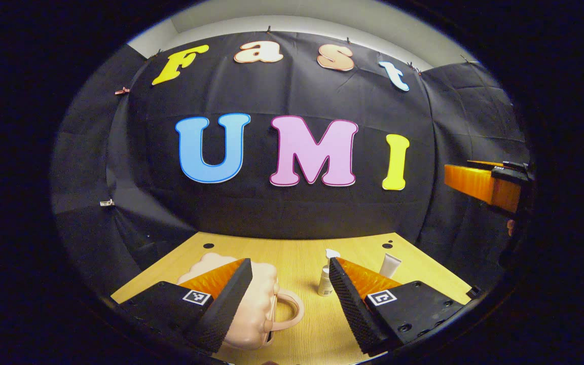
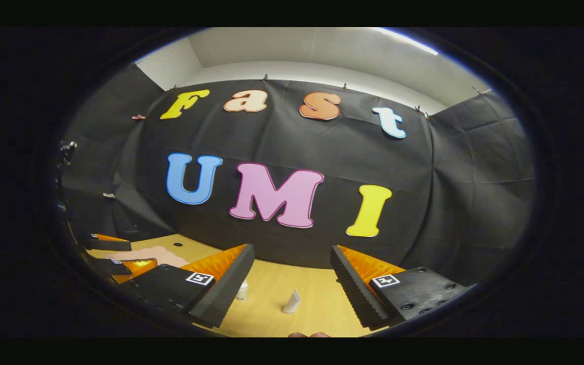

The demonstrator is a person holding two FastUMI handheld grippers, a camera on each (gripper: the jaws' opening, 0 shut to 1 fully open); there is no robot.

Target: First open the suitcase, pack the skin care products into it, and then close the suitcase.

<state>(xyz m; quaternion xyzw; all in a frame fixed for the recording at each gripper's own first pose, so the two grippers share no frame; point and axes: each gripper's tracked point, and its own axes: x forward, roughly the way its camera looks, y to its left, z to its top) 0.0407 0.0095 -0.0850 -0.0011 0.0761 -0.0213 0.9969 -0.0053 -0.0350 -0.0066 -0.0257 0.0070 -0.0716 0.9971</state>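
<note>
Each handheld gripper, left gripper [image 1: 292,296] and right gripper [image 2: 292,284], carries two wedge-shaped fingers [image 1: 223,304] with ridged inner faces, mounted on black blocks dotted with screw holes and bearing square black-and-white marker tags [image 1: 195,297].

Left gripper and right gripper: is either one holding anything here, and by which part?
Nothing is held. The left gripper is open above the pink suitcase, and the right gripper is open above the table, with the tube lying beyond it.

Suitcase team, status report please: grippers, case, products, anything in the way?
Both grippers open: left, right. Suitcase shut, on the table. Bottle and tube beside it, unpacked. Nothing blocking.
</note>
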